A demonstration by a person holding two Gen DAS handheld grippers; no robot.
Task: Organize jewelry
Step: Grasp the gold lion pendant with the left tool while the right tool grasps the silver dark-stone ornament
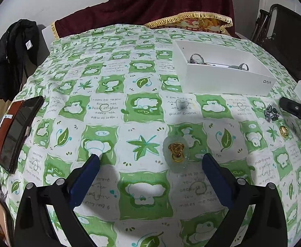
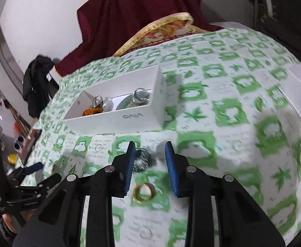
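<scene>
Straddling the dark beaded piece (image 2: 143,160), the right gripper (image 2: 150,162) stands open and empty, jaws either side of it on the desk (image 2: 243,144); white box (image 2: 117,119) just ahead. Left gripper (image 1: 151,164) wide open, empty, pendant (image 1: 176,151) between its jaws.

I see a tablecloth (image 1: 109,111) checked in green and white, printed with leaves, pale animal shapes and dark script. The far box (image 1: 222,82) is white with grey lettering. My gripper pads (image 2: 130,160) are blue on black frames. Near them lie a gold ring (image 2: 144,192) and a dark silvery piece (image 2: 143,160). A maroon cloth (image 1: 167,0) with yellow fringe hangs beyond.
</scene>
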